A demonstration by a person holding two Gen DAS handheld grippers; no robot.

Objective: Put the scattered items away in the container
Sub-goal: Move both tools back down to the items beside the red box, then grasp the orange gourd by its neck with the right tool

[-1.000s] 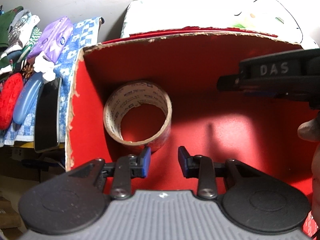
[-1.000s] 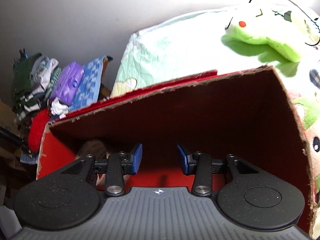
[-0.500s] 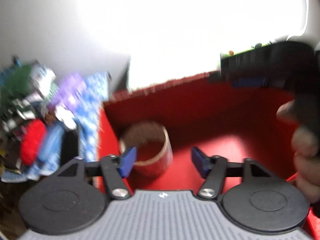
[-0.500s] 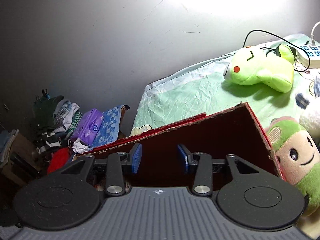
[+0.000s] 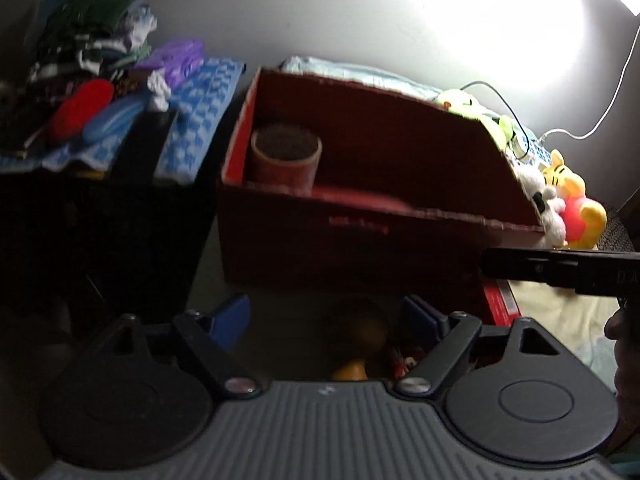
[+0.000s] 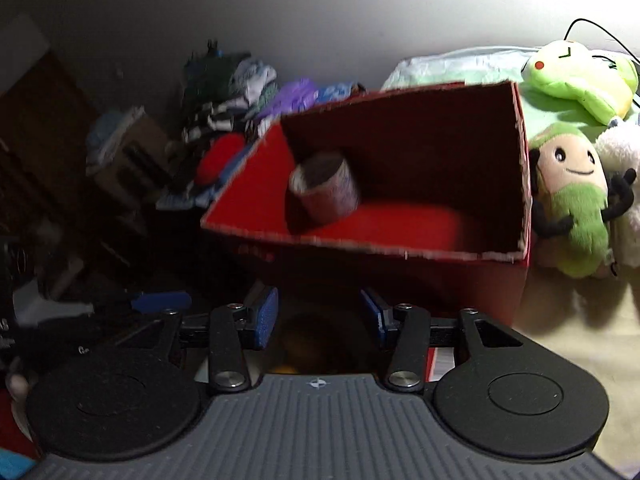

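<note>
Now both claws, left claw (image 5: 326, 318) and right claw (image 6: 318, 314), are held wide, empty, below red box (image 6: 400, 280); tape roll (image 6: 325, 189) is seen inside.

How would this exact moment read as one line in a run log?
left gripper: open, empty | right gripper: open, empty | tape roll: inside red box

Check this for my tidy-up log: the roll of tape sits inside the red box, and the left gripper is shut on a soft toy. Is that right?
Partly. The roll of tape does sit inside the red box, as the right wrist view shows. But the left gripper is open and holds nothing; the left wrist view shows its jaws spread apart outside the box.
</note>
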